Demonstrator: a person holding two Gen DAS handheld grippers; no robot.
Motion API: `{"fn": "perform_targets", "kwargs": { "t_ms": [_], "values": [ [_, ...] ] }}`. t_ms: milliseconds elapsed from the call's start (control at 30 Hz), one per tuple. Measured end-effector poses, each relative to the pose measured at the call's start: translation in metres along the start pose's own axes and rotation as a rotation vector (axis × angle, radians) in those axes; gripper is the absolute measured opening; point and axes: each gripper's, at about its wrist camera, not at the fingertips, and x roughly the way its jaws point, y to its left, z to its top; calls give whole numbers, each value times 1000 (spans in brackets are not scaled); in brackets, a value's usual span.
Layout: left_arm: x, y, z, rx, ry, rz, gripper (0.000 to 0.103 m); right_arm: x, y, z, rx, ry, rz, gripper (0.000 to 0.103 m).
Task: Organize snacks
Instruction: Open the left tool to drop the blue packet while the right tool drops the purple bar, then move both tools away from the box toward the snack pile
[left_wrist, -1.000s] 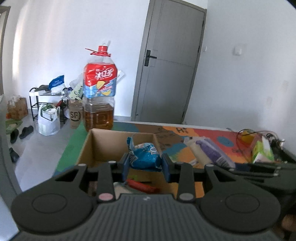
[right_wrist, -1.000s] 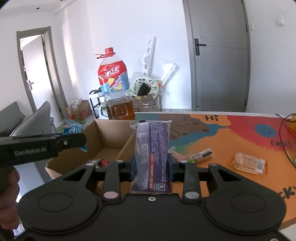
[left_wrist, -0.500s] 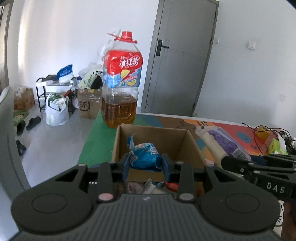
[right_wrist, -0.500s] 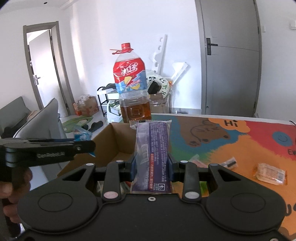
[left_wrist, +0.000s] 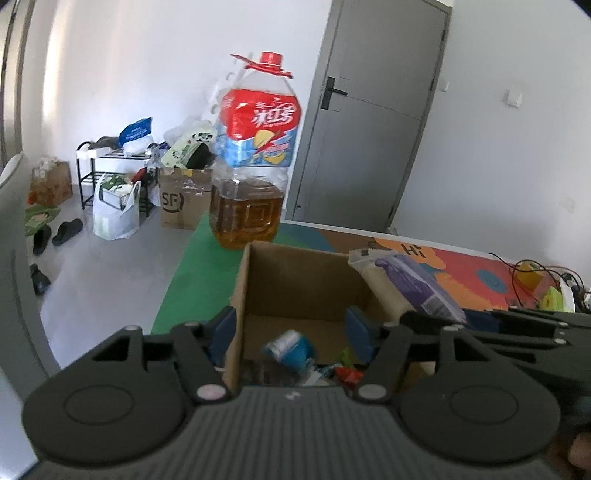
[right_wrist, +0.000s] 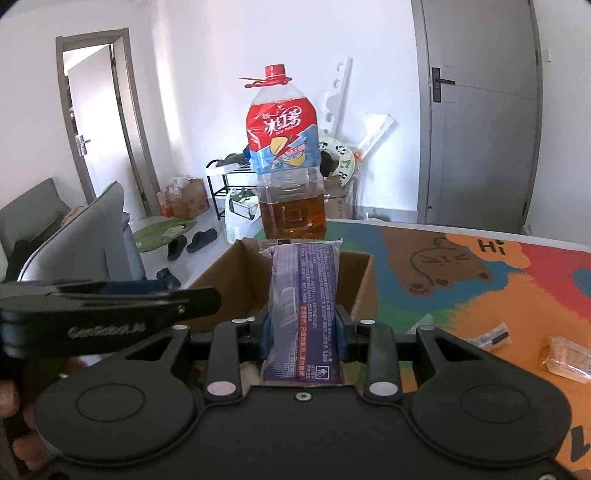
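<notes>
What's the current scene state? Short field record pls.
box: open cardboard box on the mat, snacks inside
left gripper: fingers opening over the box, nothing between them
blue packet: loose in the box
right gripper: shut on purple packet, beside the box
bottle: tea bottle behind the box
left out: two packets on the mat

Purple packet (right_wrist: 304, 295), brown box (left_wrist: 295, 280), perhaps.

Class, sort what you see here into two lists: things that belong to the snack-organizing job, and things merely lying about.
Part of the job:
- cardboard box
- blue snack packet in the box
- purple snack pack gripped by the right gripper
- left gripper, jaws opening, nothing between them
- wrapped snacks on the mat

Lying about:
- iced tea bottle
- slippers
- shoe rack
</notes>
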Motion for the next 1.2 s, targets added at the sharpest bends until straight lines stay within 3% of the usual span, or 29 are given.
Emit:
{"fn": "perform_targets", "kwargs": {
  "t_ms": [67, 200, 667, 1200],
  "values": [
    [-4, 3, -1, -7, -4, 4, 65, 2, 3, 3, -1, -10, 11, 35],
    [-10, 9, -2, -25, -6, 19, 74, -1, 6, 5, -11, -45, -13, 54],
    [-15, -1, -14, -39, 11, 25, 87, -25, -27, -14, 53, -17, -43, 65],
    [-24, -36, -20, -3, 4, 16, 97, -59, -72, -34, 126, -28, -88, 89]
  ]
}}
